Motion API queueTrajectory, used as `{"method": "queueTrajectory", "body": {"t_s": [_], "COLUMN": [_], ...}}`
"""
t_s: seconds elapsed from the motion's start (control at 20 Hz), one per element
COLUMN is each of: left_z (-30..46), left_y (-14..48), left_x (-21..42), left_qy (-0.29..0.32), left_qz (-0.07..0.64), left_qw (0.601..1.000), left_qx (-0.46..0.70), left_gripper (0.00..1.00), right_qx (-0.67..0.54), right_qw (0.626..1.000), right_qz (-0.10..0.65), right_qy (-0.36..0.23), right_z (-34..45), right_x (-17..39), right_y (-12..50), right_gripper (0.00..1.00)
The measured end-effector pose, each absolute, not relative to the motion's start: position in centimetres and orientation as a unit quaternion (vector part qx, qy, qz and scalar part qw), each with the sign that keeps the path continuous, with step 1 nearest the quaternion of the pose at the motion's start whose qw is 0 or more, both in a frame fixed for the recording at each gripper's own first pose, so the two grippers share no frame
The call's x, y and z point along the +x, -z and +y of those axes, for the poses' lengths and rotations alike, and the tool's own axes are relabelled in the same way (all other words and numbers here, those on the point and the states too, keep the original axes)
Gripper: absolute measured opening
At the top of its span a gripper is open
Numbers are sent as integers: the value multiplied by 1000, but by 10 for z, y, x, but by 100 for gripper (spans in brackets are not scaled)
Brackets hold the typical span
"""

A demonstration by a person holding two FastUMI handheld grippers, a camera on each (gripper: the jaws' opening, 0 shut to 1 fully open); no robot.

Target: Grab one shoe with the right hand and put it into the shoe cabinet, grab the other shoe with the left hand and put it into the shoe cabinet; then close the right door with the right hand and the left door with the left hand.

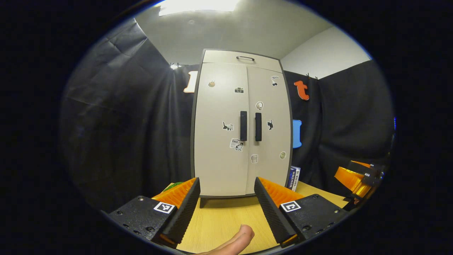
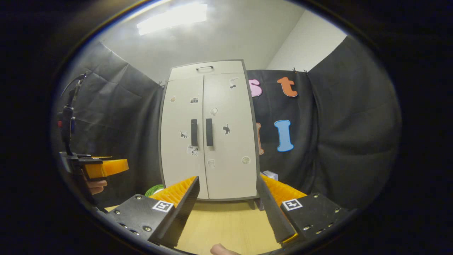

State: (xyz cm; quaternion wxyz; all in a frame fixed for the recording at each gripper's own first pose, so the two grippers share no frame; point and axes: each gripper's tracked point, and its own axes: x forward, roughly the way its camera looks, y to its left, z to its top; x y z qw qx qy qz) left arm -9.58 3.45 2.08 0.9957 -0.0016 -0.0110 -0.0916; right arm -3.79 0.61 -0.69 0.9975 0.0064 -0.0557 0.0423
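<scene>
The pale shoe cabinet (image 1: 219,148) stands upright on the wooden table (image 1: 226,219), both doors shut, with two dark vertical handles (image 1: 243,125) side by side at the middle seam. My left gripper (image 1: 226,179) faces the cabinet front, open, with nothing between its fingers. Off to its right hangs my right gripper (image 1: 357,177). In the right gripper view the same cabinet (image 2: 226,148) shows shut, and my right gripper (image 2: 227,177) is open and empty in front of it. The left gripper (image 2: 102,168) is held by a hand at the far left.
A small blue and white box (image 1: 293,177) stands against the cabinet's right side. Something green (image 1: 173,186) lies at its left foot. The top drawer has a thin handle (image 1: 245,57). A person's fingertip (image 1: 237,242) rests at the table's near edge. Black cloth walls surround the cabinet.
</scene>
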Motion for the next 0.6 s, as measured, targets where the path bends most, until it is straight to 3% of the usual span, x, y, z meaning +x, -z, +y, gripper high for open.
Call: {"method": "queueTrajectory", "body": {"t_s": [0.6], "left_z": [38], "left_y": [-27], "left_x": [-105], "left_qy": [87], "left_qz": [-4], "left_qw": [996], "left_qx": [-20], "left_gripper": [90], "right_qx": [16], "right_qw": [996], "right_qz": [-68], "right_qy": [-50], "right_z": [9], "right_x": [-38], "right_y": [2], "right_gripper": [94]}}
